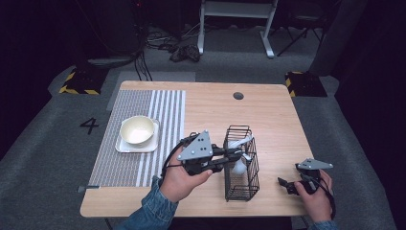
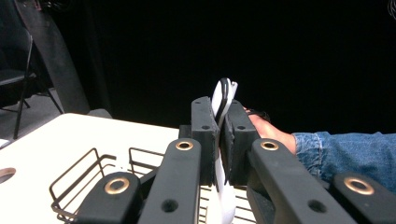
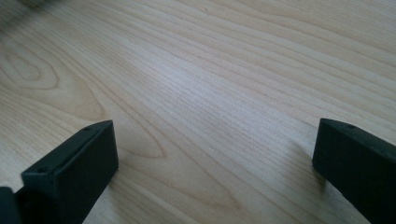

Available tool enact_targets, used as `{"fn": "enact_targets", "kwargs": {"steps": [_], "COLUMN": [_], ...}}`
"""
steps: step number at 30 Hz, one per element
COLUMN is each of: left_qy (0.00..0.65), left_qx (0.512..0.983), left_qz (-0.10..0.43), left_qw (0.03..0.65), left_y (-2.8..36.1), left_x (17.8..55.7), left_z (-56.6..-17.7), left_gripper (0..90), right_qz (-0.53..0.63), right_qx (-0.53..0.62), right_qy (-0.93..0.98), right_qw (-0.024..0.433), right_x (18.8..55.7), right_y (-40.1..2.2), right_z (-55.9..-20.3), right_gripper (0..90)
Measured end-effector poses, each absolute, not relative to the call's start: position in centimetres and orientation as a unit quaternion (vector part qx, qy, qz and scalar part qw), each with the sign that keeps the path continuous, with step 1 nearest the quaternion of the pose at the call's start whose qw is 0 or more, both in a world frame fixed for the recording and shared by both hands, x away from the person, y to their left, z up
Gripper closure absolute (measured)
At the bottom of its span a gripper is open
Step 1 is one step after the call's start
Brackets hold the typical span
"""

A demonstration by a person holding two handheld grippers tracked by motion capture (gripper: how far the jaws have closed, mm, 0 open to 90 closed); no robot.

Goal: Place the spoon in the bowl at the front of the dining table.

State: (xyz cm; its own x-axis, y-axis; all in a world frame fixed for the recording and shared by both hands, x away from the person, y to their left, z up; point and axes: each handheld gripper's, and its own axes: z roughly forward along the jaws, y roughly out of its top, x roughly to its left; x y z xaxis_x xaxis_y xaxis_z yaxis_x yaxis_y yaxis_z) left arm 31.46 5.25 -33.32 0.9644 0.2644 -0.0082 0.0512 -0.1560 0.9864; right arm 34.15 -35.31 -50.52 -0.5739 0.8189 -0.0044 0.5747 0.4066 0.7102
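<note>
Grey carpet and dark floor surround a pale wooden bench [image 1: 268,110], with black-and-yellow striped blocks at its far corners and a white frame beyond it. On the bench's nine o'clock side lies a grey-and-white striped mat [image 1: 143,120], and on that mat a cream bowl [image 1: 137,130] sits on a square white plate [image 1: 125,145]. A small dark round hole [image 1: 238,96] marks the bench toward twelve o'clock. Just past centre, toward five o'clock, stands a black wire basket [image 1: 242,191], long and narrow, holding white utensils. The left tongs [image 1: 234,154] reach in from the nine o'clock side over the basket's rim, held by a hand with a denim sleeve, and they are clamped on a white spoon [image 1: 238,166] inside the basket. From the left gripper view the two pads press together on the spoon's [image 2: 223,95] thin white handle, which stands up between them with its end above the pads, while the basket's [image 2: 93,161] wire rim shows below. The right tongs [image 1: 286,184] rest low at the bench's four o'clock edge, well apart from the basket, pointing toward nine o'clock. In the right gripper view the right tongs [image 3: 215,168] stand wide apart over bare wood with nothing between them.
</note>
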Motion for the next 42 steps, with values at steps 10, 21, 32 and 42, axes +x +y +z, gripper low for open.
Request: {"fn": "enact_targets", "kwargs": {"steps": [10, 21, 32, 42], "left_qy": [0.123, 0.169, 0.231, 0.286], "left_qx": [0.752, 0.744, 0.731, 0.706], "left_qz": [0.101, 0.138, 0.193, 0.230], "left_qw": [0.640, 0.631, 0.613, 0.605], "left_y": [7.0, 10.5, 14.6, 18.1], "left_x": [31.6, 31.6, 31.9, 32.8], "left_z": [-32.8, -32.7, -32.7, -32.4], "left_gripper": [85.1, 85.1, 85.1, 85.1], "right_qz": [0.340, 0.340, 0.340, 0.340], "right_qx": [0.425, 0.426, 0.426, 0.426], "right_qy": [0.819, 0.819, 0.819, 0.819], "right_qw": [0.179, 0.179, 0.179, 0.179], "right_x": [34.1, 34.1, 34.1, 34.1], "right_y": [-35.3, -35.3, -35.3, -35.3], "right_z": [-50.5, -50.5, -50.5, -50.5], "right_gripper": [0.2, 0.2, 0.2, 0.2]}}
